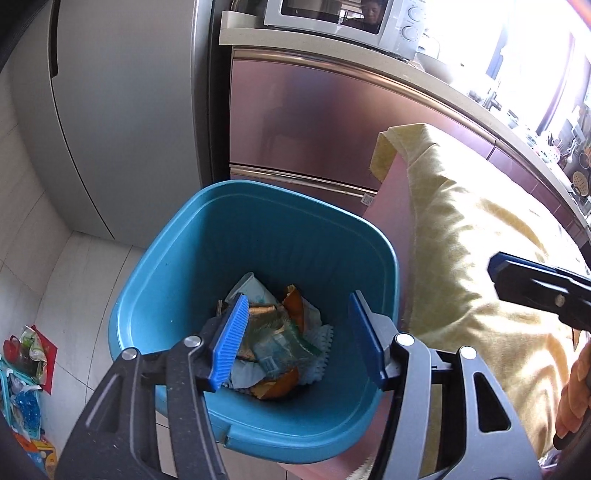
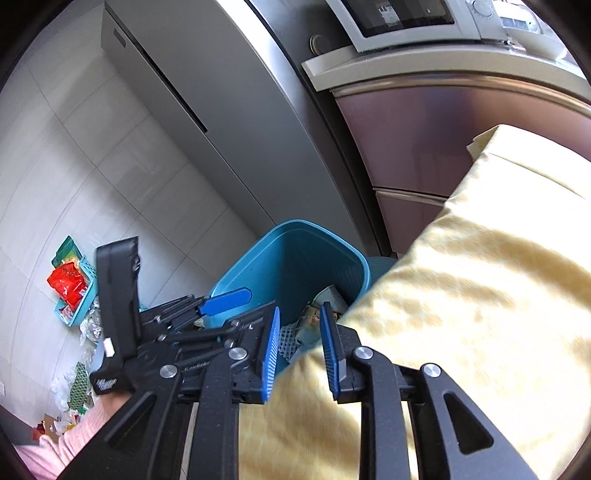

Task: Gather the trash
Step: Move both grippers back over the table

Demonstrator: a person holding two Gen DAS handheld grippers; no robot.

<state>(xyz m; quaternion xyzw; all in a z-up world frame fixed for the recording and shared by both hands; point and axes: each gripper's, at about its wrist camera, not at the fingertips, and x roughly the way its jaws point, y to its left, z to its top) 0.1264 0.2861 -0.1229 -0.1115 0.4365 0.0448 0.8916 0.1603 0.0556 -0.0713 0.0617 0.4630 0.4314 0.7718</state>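
Note:
A blue bin point(image 1: 155, 266) stands on the floor beside the table. Inside it lie crumpled snack wrappers and paper point(image 1: 280, 339). My left gripper point(image 1: 299, 298) hangs open just over the bin's mouth, with nothing between its blue pads. In the right wrist view the same bin point(image 2: 295, 251) shows ahead. My right gripper point(image 2: 300, 308) is over the edge of a yellow cloth point(image 2: 480, 295), its pads a little apart and empty. One of the left gripper's pads point(image 2: 225, 299) reaches over the bin's rim. A finger point(image 1: 524, 280) of the right gripper enters the left wrist view at the right.
More loose wrappers point(image 1: 22, 354) litter the tiled floor on the left, with a red packet in a teal basket point(image 2: 68, 284). A grey fridge point(image 1: 122, 110) and a pink cabinet point(image 1: 314, 122) with a microwave point(image 1: 343, 18) stand behind. A hand point(image 1: 572, 398) and a pink sleeve point(image 2: 74, 435) show.

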